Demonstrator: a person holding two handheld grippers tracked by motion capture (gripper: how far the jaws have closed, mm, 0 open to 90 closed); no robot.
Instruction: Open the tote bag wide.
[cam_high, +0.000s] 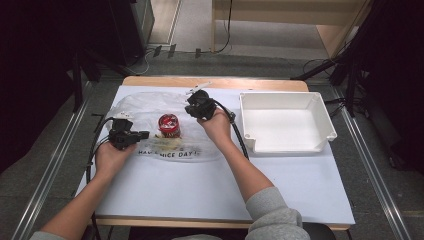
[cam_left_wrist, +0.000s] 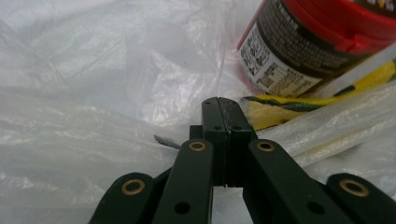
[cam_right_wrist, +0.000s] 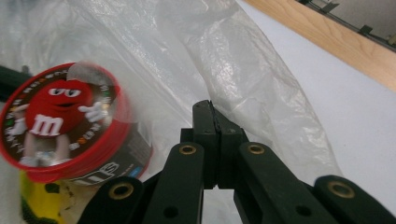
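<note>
Beside the M&M's tub (cam_high: 169, 125), left tongs (cam_left_wrist: 225, 109) and right tongs (cam_right_wrist: 211, 116) each pinch the plastic bag (cam_high: 145, 107); uneven pulling could topple the tub

Both forearms reach forward; the left gripper (cam_high: 131, 134) and the right gripper (cam_high: 196, 102) have their jaws pressed together, right one farther forward.

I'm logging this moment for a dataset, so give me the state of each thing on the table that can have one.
Left gripper: shut, pinching the plastic bag's film.
Right gripper: shut, pinching the bag too.
Plastic bag: crumpled, lying flat on the table.
Red candy tub: upright, red lid on, at the bag.
White bin: upright, empty.
</note>
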